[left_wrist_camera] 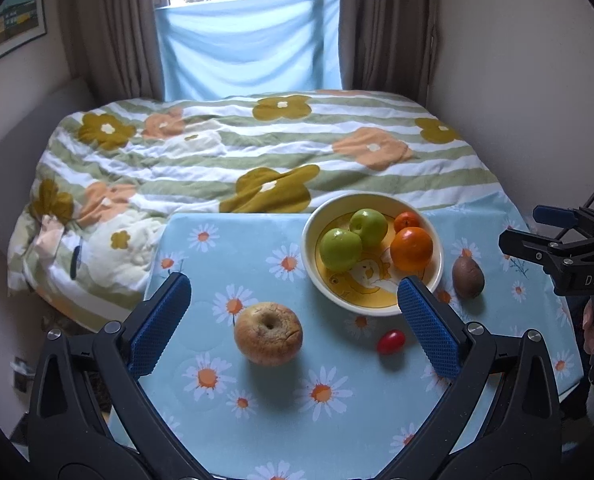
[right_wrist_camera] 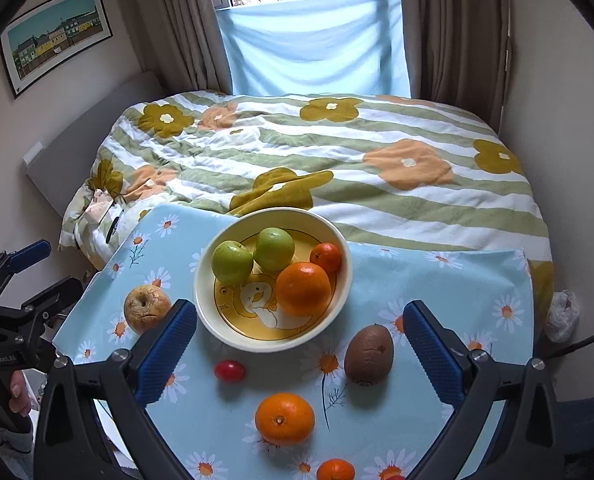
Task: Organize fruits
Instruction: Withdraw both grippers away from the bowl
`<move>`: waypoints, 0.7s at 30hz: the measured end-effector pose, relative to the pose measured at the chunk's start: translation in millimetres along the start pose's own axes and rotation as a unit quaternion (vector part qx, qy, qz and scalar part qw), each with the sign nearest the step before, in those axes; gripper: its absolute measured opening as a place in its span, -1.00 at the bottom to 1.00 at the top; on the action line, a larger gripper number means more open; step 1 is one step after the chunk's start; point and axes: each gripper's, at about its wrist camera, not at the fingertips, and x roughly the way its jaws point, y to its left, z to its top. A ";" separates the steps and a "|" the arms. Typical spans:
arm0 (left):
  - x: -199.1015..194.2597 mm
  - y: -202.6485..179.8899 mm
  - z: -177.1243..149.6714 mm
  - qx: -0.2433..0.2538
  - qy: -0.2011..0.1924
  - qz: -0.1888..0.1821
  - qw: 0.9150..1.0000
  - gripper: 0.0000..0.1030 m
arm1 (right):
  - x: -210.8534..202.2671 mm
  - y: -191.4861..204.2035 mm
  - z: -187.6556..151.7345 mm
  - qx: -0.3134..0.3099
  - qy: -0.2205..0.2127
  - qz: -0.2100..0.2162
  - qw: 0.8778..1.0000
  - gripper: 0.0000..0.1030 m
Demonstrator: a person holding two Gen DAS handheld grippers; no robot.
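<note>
A: Left gripper (left_wrist_camera: 295,298)?
B: Jaws wide, nothing held, above the wrinkled tan apple (left_wrist_camera: 268,335) on the light-blue daisy-print tablecloth (left_wrist_camera: 217,400).
A: Right gripper (right_wrist_camera: 299,318)?
B: Jaws wide too, empty, over the near rim of the round cream bowl with yellow cartoon base (right_wrist_camera: 233,336).
A: Bowl contents?
B: Two green apples (right_wrist_camera: 232,262), touching; a large orange (right_wrist_camera: 303,289) touching a small mandarin (right_wrist_camera: 326,257).
A: Loose fruit?
B: Brown kiwi (right_wrist_camera: 369,354) just right of the bowl, small red tomato (right_wrist_camera: 229,371) near its front, an orange tangerine (right_wrist_camera: 284,418) nearer the camera, another small one (right_wrist_camera: 335,470) at the bottom edge.
A: Background?
B: Striped floral duvet (right_wrist_camera: 377,200) behind the table.
</note>
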 end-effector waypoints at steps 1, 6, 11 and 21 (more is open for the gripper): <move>-1.9 0.3 -2.0 0.002 -0.001 -0.004 1.000 1.00 | -4.4 -0.3 -3.5 0.006 0.000 -0.006 1.000 1.00; -10.7 6.1 -11.6 0.011 -0.001 -0.024 1.000 1.00 | -24.8 2.3 -22.3 0.046 -0.008 -0.034 0.998 1.00; -15.6 13.4 -22.5 0.024 -0.004 -0.039 0.999 1.00 | -38.8 11.4 -43.2 0.074 -0.018 -0.070 0.995 1.00; 8.4 32.6 -44.3 0.044 0.000 -0.069 0.997 1.00 | -42.7 28.0 -86.6 0.120 -0.027 -0.117 0.985 1.00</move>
